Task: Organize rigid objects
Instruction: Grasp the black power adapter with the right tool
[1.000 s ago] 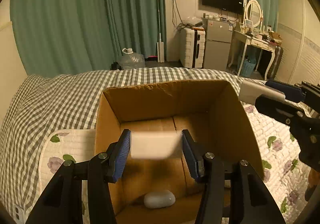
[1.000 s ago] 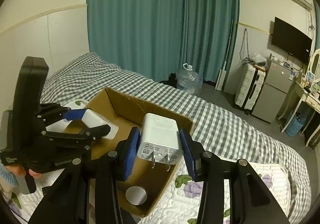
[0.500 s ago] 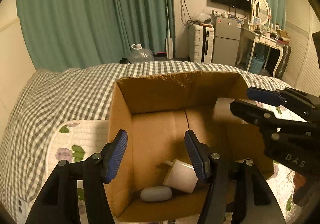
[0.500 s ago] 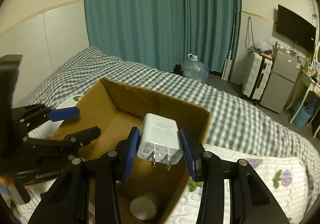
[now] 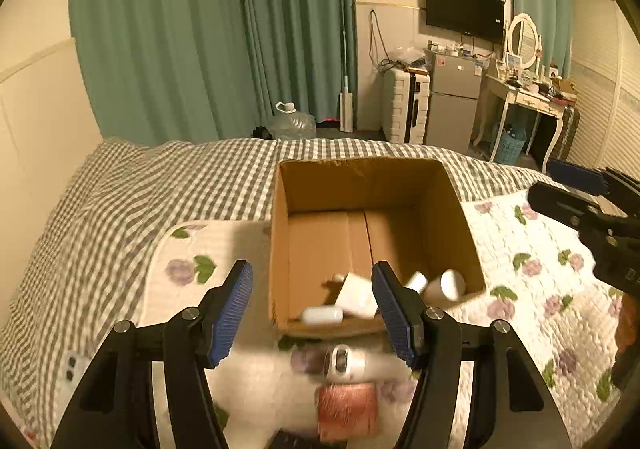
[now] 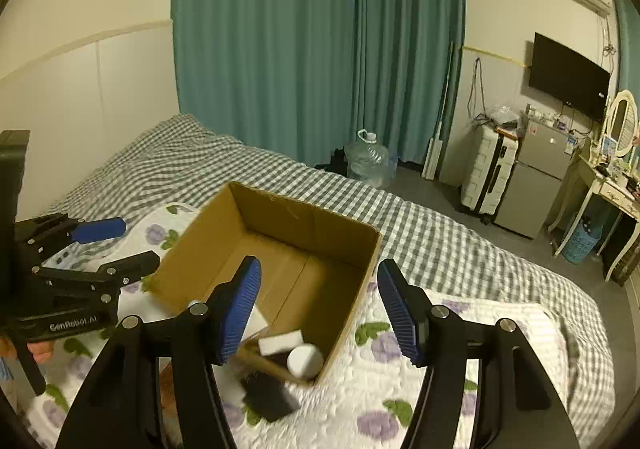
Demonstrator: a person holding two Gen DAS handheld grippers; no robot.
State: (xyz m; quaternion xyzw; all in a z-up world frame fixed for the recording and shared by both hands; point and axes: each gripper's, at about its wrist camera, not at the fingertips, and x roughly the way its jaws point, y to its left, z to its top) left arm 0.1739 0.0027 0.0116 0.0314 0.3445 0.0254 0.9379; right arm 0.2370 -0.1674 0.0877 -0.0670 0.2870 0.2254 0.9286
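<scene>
On the bed, a cardboard box holds white chargers; the left gripper, marked "GenRobot.AI", and the right gripper both gape empty.

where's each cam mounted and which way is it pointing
Left wrist: on the left tool, looking forward and down at the box on the bed, curtains behind; its own open fingers and the right tool at the right edge show.
Right wrist: on the right tool, looking down into the box from its other side; its own open fingers and the left tool at the left edge show.
Shared: box, bed, curtains, each other's tool.
</scene>
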